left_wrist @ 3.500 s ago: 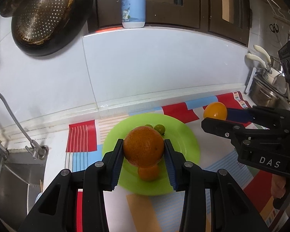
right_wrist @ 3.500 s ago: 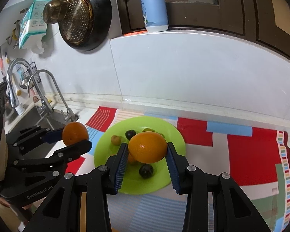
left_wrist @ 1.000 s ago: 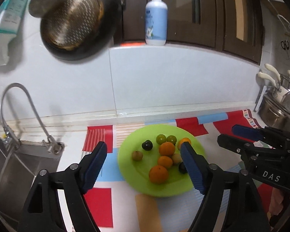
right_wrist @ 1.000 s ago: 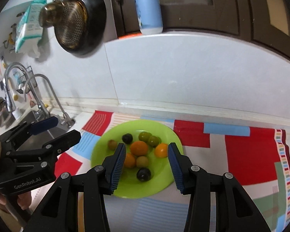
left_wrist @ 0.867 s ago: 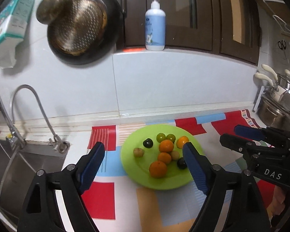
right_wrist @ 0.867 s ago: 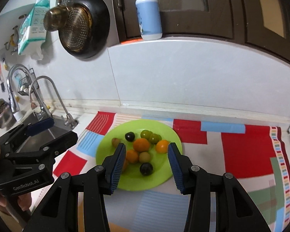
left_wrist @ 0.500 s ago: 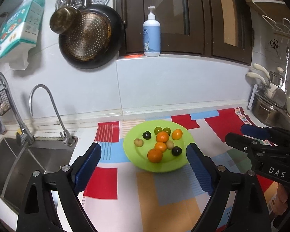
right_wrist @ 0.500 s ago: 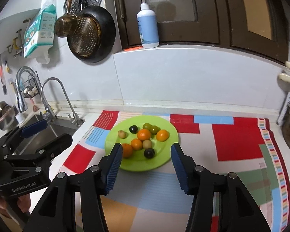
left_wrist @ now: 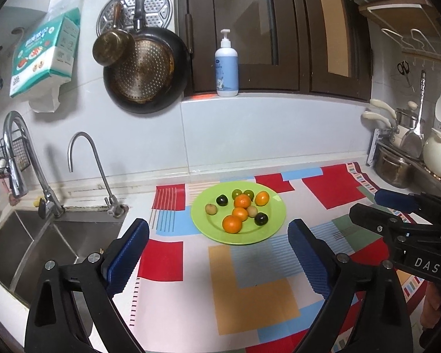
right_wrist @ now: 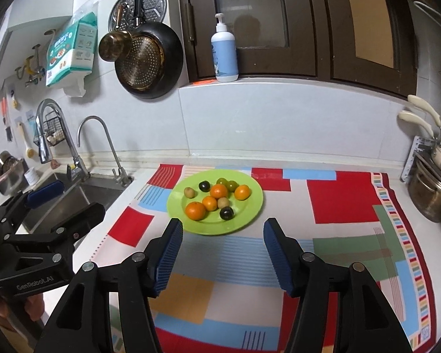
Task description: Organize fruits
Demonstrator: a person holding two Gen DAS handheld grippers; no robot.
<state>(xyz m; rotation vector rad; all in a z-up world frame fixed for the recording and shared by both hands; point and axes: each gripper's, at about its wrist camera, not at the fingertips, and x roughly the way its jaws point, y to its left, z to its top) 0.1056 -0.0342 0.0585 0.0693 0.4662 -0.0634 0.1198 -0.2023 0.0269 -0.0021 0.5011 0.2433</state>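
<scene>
A green plate (left_wrist: 275, 223) sits on the patterned mat (left_wrist: 258, 288) of the desk at the centre of both views, carrying four oranges (left_wrist: 232, 224), two green fruits (left_wrist: 237, 193), two dark ones (left_wrist: 261, 219) and two small brownish ones (left_wrist: 210, 209). The left gripper (left_wrist: 217, 248) stands low in its frame, its jaws spreading wide with nothing between them. The right gripper (right_wrist: 220, 248), also empty, is opening more narrowly just below the plate's near rim.

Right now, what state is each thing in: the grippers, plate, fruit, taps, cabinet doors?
left gripper: jaws opening, nothing between them
right gripper: jaws opening, nothing between them
green plate: flat on the mat, loaded
fruits: all on the plate
taps: no water running
cabinet doors: closed
</scene>
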